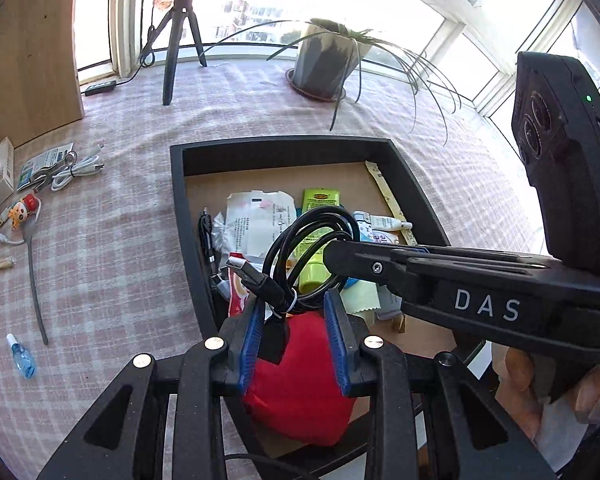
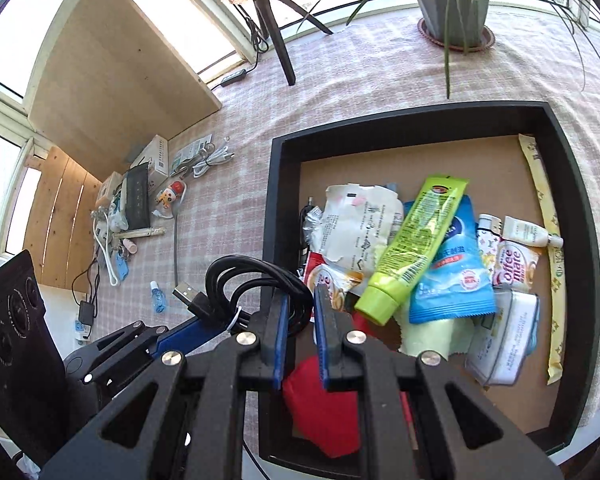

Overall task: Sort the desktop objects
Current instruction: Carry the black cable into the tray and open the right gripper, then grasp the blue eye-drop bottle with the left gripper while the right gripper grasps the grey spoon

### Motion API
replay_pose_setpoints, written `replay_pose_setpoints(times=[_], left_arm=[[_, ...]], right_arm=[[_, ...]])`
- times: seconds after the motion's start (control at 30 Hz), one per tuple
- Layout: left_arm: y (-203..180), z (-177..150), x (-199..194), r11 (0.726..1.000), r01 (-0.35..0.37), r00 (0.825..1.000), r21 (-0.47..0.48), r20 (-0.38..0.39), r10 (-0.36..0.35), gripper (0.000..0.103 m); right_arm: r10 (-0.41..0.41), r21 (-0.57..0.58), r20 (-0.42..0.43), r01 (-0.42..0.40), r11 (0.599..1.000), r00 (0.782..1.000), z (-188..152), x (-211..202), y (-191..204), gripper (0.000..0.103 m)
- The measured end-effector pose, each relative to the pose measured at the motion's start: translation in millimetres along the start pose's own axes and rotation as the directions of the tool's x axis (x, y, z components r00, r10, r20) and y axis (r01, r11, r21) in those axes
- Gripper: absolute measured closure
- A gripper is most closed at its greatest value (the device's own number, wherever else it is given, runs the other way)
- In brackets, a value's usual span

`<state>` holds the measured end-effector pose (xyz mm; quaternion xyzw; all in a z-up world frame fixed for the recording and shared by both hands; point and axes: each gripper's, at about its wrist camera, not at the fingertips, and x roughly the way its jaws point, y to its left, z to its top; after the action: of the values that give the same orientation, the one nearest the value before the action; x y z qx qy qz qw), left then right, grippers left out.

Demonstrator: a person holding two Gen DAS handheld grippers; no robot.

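Both hand-held grippers hold one coiled black USB cable (image 1: 312, 256) in the air above a black tray (image 1: 284, 145). The left hand-held gripper (image 1: 296, 316) pinches the cable at its tied bundle, near the plug, between blue pads (image 1: 252, 332) standing part-way apart. The right hand-held gripper (image 2: 300, 312), reaching in from the side in the left wrist view, has its jaws pressed nearly together on the far side of the loop; its blue pads (image 2: 280, 332) clamp the black strands.

Beneath the cable, inside the tray, lie a red cloth item (image 2: 324, 404), a lime-green tube (image 2: 412, 248), a blue sachet (image 2: 456, 268), a torn white wrapper (image 2: 356, 228), a coffee creamer packet (image 2: 512, 264), a small white tube (image 2: 528, 232) and a long yellow stick packet (image 2: 548, 248) along the right wall.

The tray sits on a bench covered by a pink checked cloth (image 1: 112, 248). Well to the left on the cloth are a white cable (image 1: 80, 168), a small cartoon figure (image 1: 22, 210), a blue spray bottle (image 1: 22, 356) and a white box (image 2: 156, 158). A potted plant (image 1: 324, 60) and a tripod (image 1: 180, 40) stand by the window.
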<state>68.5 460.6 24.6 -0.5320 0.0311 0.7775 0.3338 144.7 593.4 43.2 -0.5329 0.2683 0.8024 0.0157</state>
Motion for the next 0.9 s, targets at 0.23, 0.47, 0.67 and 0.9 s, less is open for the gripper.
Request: replay_pose_setpoints(times=[0.23, 0.47, 0.67, 0.9], left_arm=[[-52.1, -0.8, 5.8, 0.995, -0.008, 1.000, 0.096, -0.003, 0.008, 0.074], [-72.1, -3.5, -13.5, 0.987, -0.078, 0.994, 0.140, 0.081, 0.067, 0.064], [-72.4, -7.9, -34.3, 0.983, -0.116, 0.984, 0.142, 0.148, 0.095, 0.064], [-62.9, -12.8, -49.5, 0.983, -0.129, 0.979, 0.130, 0.175, 0.106, 0.063]], right_arm=[[-0.040, 0.064, 0.050, 0.037, 0.997, 0.998, -21.7, -35.9, -44.0, 0.090], [-0.065, 0.113, 0.085, 0.055, 0.992, 0.994, -32.7, -56.7, -66.0, 0.085], [-0.058, 0.107, 0.100, 0.047, 0.993, 0.993, -36.2, -63.6, -63.3, 0.082], [-0.038, 0.076, 0.103, 0.031, 0.997, 0.994, -35.3, -61.5, -45.0, 0.082]])
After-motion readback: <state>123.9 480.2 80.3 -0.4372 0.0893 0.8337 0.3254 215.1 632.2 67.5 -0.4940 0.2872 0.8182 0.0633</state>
